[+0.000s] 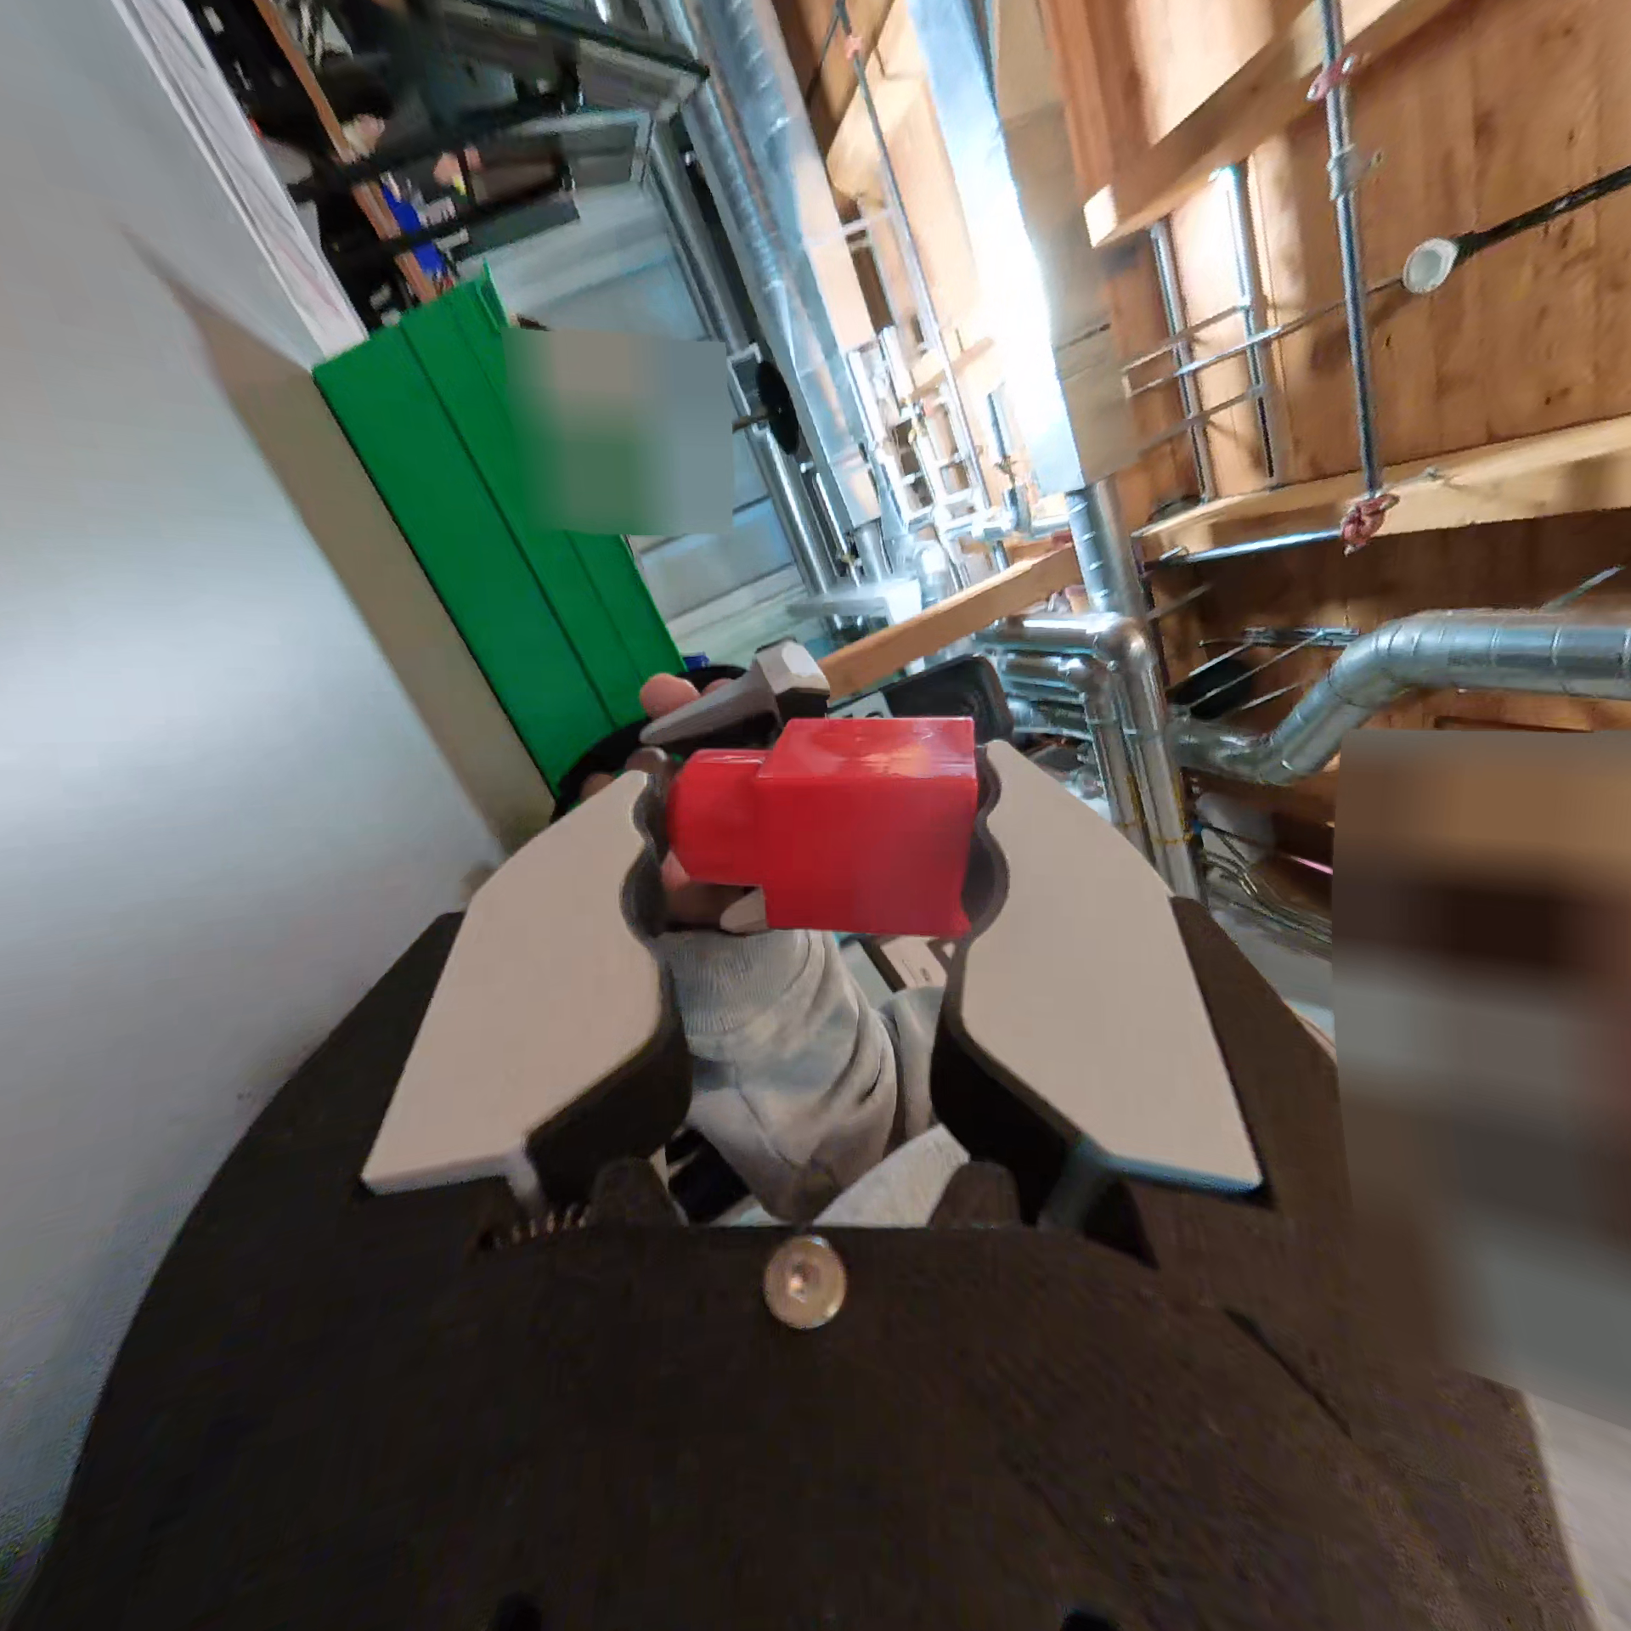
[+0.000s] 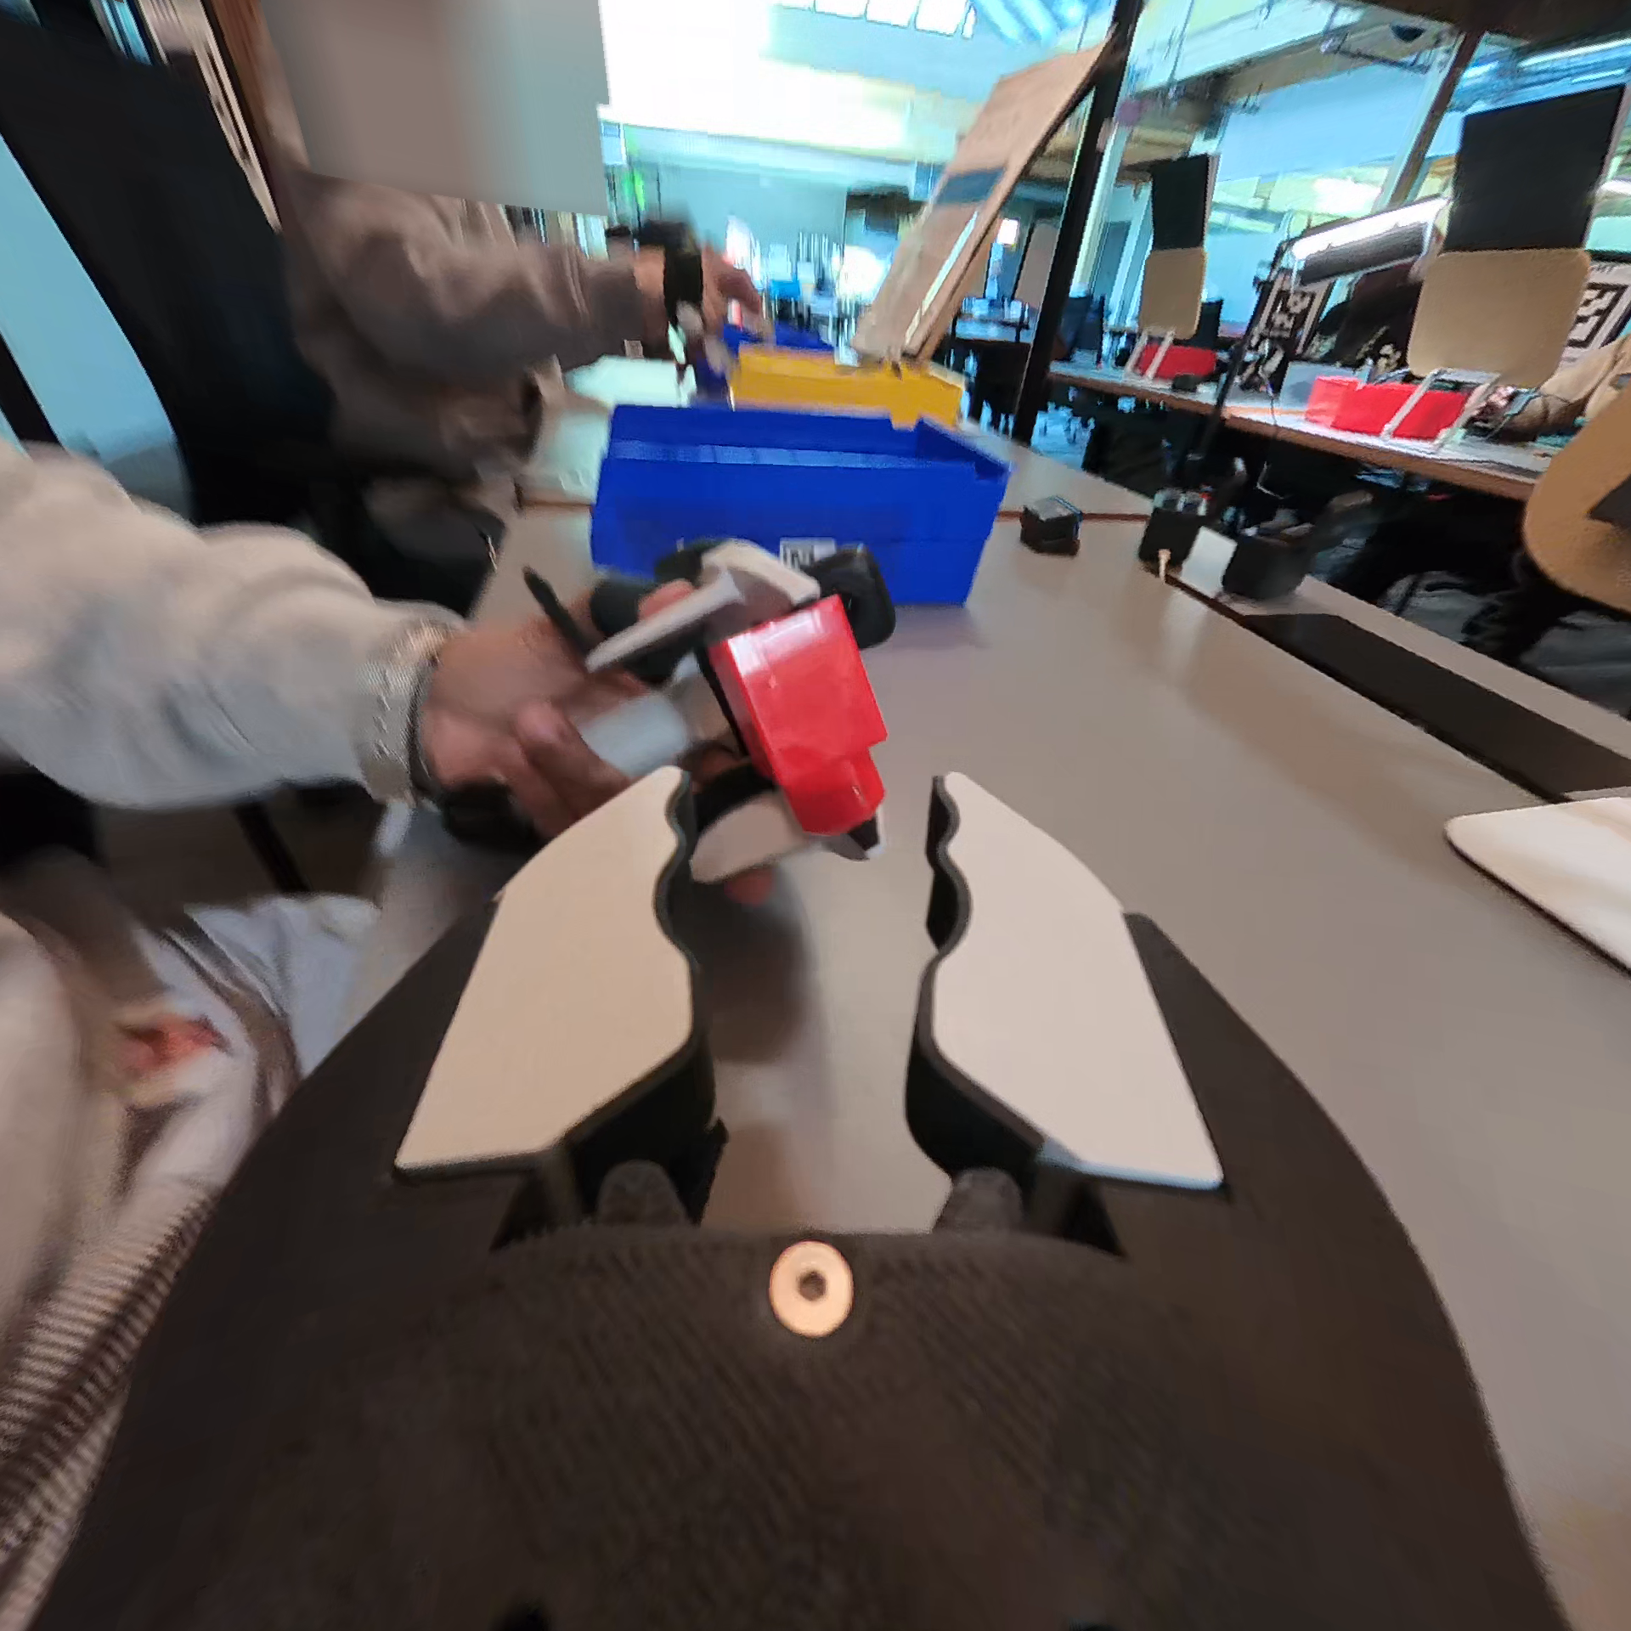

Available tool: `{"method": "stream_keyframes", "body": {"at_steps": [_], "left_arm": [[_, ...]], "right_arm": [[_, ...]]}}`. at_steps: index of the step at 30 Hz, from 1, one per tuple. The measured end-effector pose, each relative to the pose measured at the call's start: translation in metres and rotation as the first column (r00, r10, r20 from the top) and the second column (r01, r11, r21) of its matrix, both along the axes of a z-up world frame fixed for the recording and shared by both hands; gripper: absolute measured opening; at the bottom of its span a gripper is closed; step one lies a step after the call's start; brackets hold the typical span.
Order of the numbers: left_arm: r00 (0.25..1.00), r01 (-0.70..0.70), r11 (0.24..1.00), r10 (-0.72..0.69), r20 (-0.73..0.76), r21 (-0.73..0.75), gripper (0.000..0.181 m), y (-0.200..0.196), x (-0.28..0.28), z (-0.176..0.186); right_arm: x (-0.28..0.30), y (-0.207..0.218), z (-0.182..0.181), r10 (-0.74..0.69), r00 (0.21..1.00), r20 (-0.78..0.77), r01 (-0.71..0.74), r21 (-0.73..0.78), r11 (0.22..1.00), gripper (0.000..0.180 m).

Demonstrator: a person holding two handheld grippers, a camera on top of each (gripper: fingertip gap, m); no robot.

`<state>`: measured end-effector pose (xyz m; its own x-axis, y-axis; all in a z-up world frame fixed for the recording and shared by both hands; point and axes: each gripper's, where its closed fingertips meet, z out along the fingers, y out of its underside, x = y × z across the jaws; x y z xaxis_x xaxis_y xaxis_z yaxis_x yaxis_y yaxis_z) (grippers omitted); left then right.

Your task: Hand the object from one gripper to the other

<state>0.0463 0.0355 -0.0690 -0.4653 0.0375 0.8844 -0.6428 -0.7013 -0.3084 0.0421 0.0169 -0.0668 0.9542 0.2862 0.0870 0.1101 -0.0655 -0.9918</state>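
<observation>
The object is a red plastic block (image 1: pixel 847 830) with a narrower stub at one end. My left gripper (image 1: pixel 816 838) is shut on its wide part, with one finger on each side. In the right wrist view the left gripper (image 2: pixel 821 706) holds the red block (image 2: pixel 794 697) tilted above the table, stub toward me. My right gripper (image 2: pixel 809 785) is open, and the stub lies just at its fingertips, nearer the left one. I cannot tell if they touch. In the left wrist view a right gripper finger (image 1: pixel 741 702) shows behind the block.
A grey table (image 2: pixel 1191 794) carries a blue bin (image 2: pixel 794 503) and a yellow bin (image 2: pixel 838 379) farther back, small black boxes (image 2: pixel 1050 521) and a white pad (image 2: pixel 1571 865) at the right edge. A second person's arm (image 2: pixel 459 291) reaches over the bins. A green panel (image 1: pixel 494 565) leans on the wall. Less than 4 cm separates the two grippers' tips.
</observation>
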Motion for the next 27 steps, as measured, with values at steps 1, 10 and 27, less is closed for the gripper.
{"method": "stream_keyframes", "body": {"at_steps": [1,10,27], "left_arm": [[1.000,0.024,1.000,-0.024,-0.002,0.011,0.068,-0.005,-0.001,-0.001],[0.990,0.140,0.990,-0.140,-0.019,-0.005,0.068,-0.025,-0.007,-0.002],[0.997,0.010,0.998,-0.015,0.073,0.058,0.093,-0.017,-0.003,0.007]], "right_arm": [[0.000,0.001,-0.004,-0.003,1.000,0.032,0.003,-0.020,1.000,0.050],[-0.012,0.005,-0.026,0.020,0.984,0.176,0.000,-0.115,0.993,0.040],[-0.010,0.005,-0.015,0.003,1.000,0.000,-0.003,-0.122,0.992,0.029]]}}
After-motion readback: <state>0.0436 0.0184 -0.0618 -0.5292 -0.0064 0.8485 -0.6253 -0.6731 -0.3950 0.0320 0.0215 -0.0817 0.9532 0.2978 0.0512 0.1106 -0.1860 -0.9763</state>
